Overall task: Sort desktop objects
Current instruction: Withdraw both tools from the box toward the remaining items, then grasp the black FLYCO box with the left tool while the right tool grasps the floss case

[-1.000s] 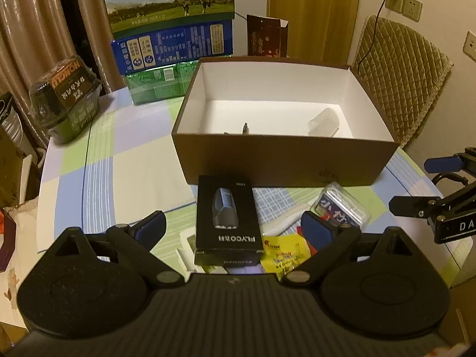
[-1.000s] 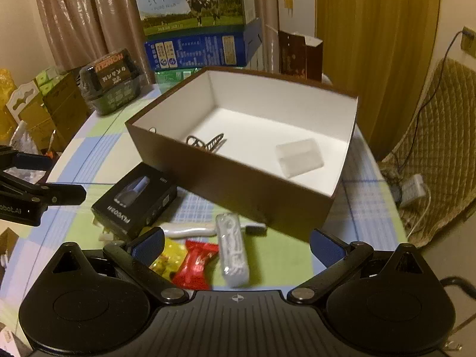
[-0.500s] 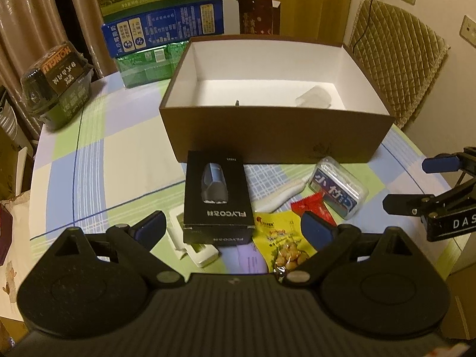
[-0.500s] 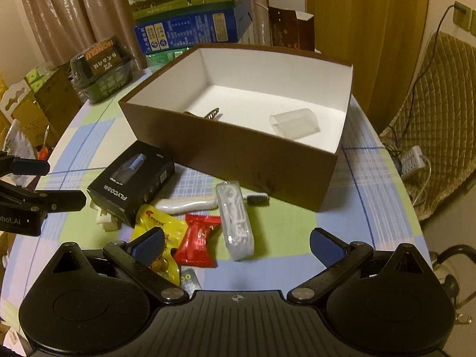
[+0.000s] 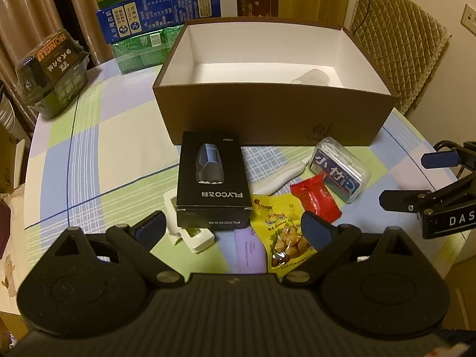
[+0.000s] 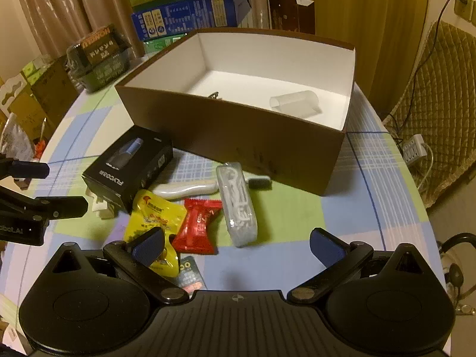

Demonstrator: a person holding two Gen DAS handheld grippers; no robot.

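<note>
Two grippers hang above the table, and both have their fingers spread wide with nothing in them. The left gripper (image 5: 232, 227) sits just behind the black box (image 5: 212, 175), which lies straight ahead of it. The right gripper (image 6: 238, 242) hangs over the little pile, with the red candy (image 6: 197, 224) and the clear plastic case (image 6: 238, 205) just in front of it. The yellow snack bag (image 6: 154, 223) lies under its left finger.

Some things could go wrong. The black box rests partly on a white plastic piece (image 5: 190, 232), so I think it may tip or slide if a finger pushes it from one side. The yellow snack bag and the red candy touch each other, so a grab at one may drag the other. The white brush (image 6: 190, 189) lies half under the clear plastic case, so lifting the case may roll it. The two grippers are near each other and could bump over the pile.

The big brown box (image 6: 297, 145) stands beyond the pile, open on top. Its front wall is tall, so things must go up and over it. Inside, a clear cup (image 6: 294, 104) lies on the right, and most of the floor is bare. To the right of the right gripper the tablecloth (image 6: 357, 208) is free, but the round table edge is close there.
</note>
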